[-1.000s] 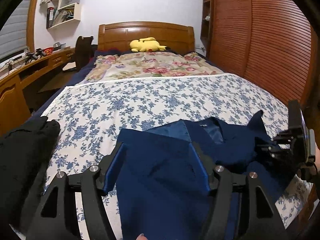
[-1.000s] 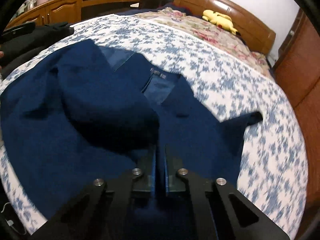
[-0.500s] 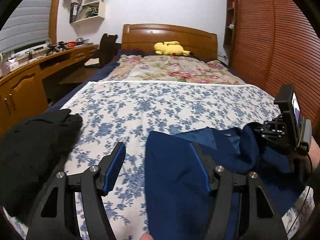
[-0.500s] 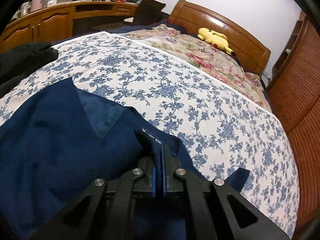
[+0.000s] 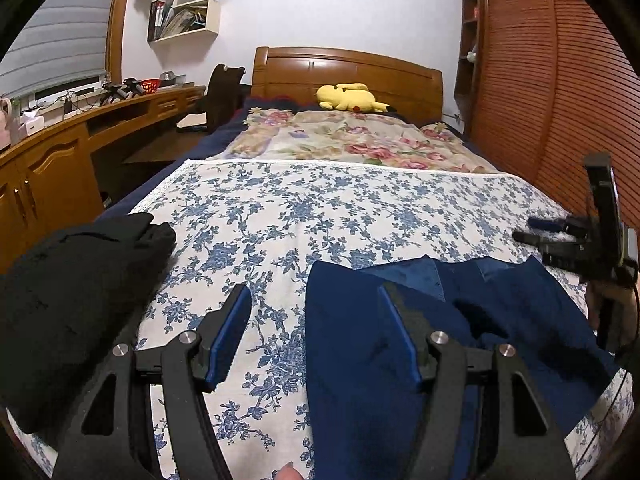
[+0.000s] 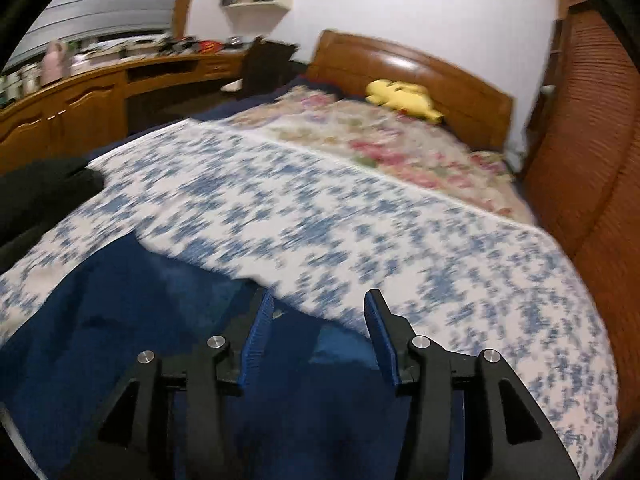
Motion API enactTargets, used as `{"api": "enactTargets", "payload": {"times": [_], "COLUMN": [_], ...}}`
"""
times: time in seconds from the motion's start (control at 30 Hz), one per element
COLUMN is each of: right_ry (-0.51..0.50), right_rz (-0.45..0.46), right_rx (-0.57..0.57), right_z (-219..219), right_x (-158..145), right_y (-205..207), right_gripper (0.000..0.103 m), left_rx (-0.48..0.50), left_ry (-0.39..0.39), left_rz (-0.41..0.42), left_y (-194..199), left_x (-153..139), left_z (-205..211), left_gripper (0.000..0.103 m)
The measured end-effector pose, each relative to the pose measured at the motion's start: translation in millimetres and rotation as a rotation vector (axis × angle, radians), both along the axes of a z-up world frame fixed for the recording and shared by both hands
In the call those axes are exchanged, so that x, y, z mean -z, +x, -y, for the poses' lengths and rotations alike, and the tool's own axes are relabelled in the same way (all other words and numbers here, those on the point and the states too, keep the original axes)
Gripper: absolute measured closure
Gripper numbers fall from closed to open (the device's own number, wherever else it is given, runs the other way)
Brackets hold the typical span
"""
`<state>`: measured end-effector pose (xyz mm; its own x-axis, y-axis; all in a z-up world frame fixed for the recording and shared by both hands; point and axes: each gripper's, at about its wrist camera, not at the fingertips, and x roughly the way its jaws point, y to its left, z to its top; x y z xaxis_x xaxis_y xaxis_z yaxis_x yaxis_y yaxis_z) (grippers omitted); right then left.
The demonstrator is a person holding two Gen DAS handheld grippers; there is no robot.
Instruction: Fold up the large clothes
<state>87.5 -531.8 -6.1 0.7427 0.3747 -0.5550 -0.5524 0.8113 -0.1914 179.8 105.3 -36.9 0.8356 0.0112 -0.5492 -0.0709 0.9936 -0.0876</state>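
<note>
A navy blue garment [image 5: 360, 360] lies partly folded at the near edge of the flowered bedspread [image 5: 320, 216]. My left gripper [image 5: 316, 304] hovers open over the garment's left edge, nothing between its fingers. In the right wrist view the garment [image 6: 120, 340] spreads below my right gripper [image 6: 318, 300], whose jaws are opening above it with no cloth pinched between the blue pads. The right gripper [image 5: 536, 230] also shows at the right edge of the left wrist view, above the cloth.
A black folded garment [image 5: 68, 300] lies at the bed's near left. A yellow plush toy [image 5: 350, 98] rests by the wooden headboard [image 5: 348, 68]. A wooden desk [image 5: 52, 160] runs along the left, a slatted wardrobe [image 5: 560, 100] along the right.
The right gripper let go of the navy cloth it pinched, opened and rose. The cloth dropped flat onto the garment. The left gripper shifted left, from over the garment to its left edge.
</note>
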Motion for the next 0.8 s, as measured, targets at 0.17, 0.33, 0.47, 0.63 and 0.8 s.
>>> {"api": "enactTargets", "payload": {"times": [0.17, 0.33, 0.47, 0.63, 0.8], "right_ry": [-0.058, -0.076, -0.077, -0.134, -0.223], "right_rz": [-0.078, -0.116, -0.177, -0.278, -0.296], "right_rx": [-0.104, -0.169, -0.207, -0.229, -0.265], "right_z": [-22.8, -53.6, -78.4, -95.0, -116.6], "right_x": [25.2, 30.5, 32.0, 55.4, 69.2], "right_y": [-9.4, -7.7, 13.1, 47.3, 58.0], "right_gripper": [0.054, 0.054, 0.054, 0.054, 0.101], "left_rx": [0.003, -0.002, -0.003, -0.017, -0.039], "left_ry": [0.005, 0.006, 0.012, 0.027, 0.028], "left_rz": [0.001, -0.004, -0.007, -0.010, -0.016], "left_y": [-0.4, 0.8, -0.6, -5.0, -9.8], "left_x": [-0.1, 0.4, 1.3, 2.9, 5.1], "left_z": [3.6, 1.7, -1.7, -10.6, -25.1], "left_gripper": [0.037, 0.037, 0.037, 0.037, 0.037]}}
